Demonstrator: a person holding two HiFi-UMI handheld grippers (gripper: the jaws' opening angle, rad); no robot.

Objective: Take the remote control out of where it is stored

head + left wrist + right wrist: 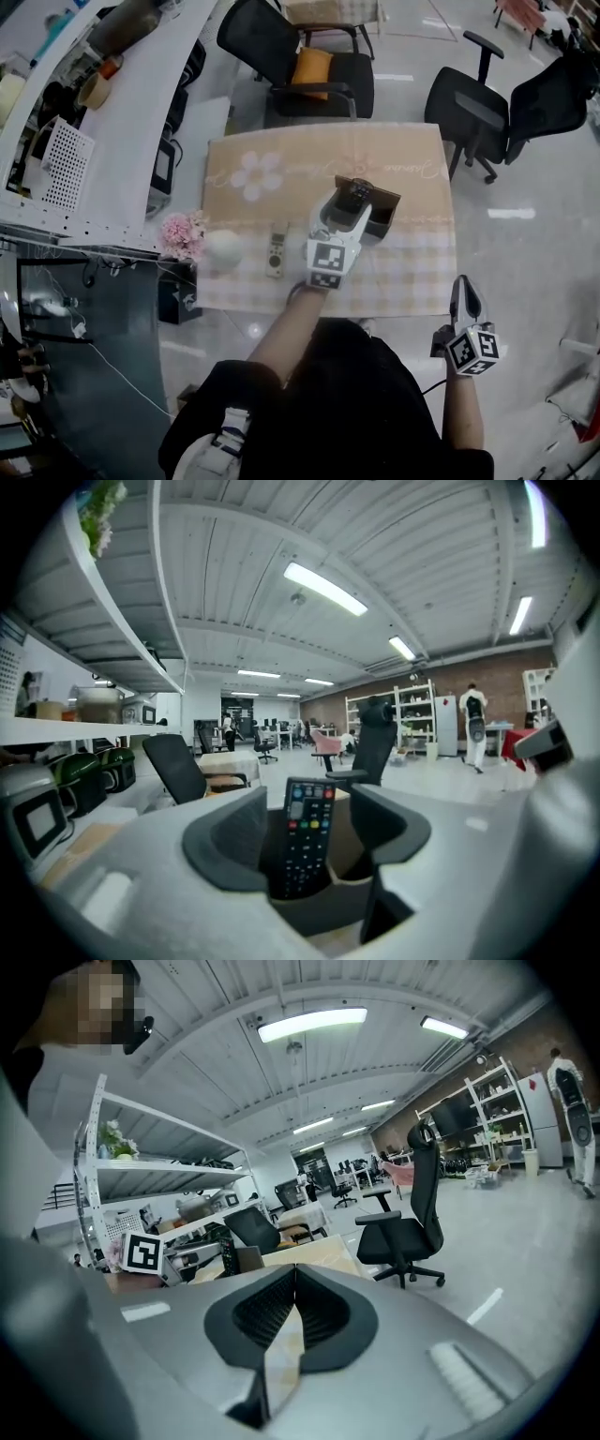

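Observation:
A black remote control (305,836) stands upright in a brown box holder (382,211) on the cloth-covered table (412,272). My left gripper (352,202) reaches over the table to the holder. In the left gripper view its jaws (309,827) stand wide on either side of the remote, with a gap on each side, so it is open. My right gripper (466,298) hangs off the table's near right corner, above the floor. Its pads (292,1312) meet with nothing between them.
A pale slim remote (275,253), a white round object (223,249) and pink flowers (183,232) lie at the table's near left. Black office chairs (314,70) (506,108) stand beyond the table. A long white bench (122,141) runs along the left.

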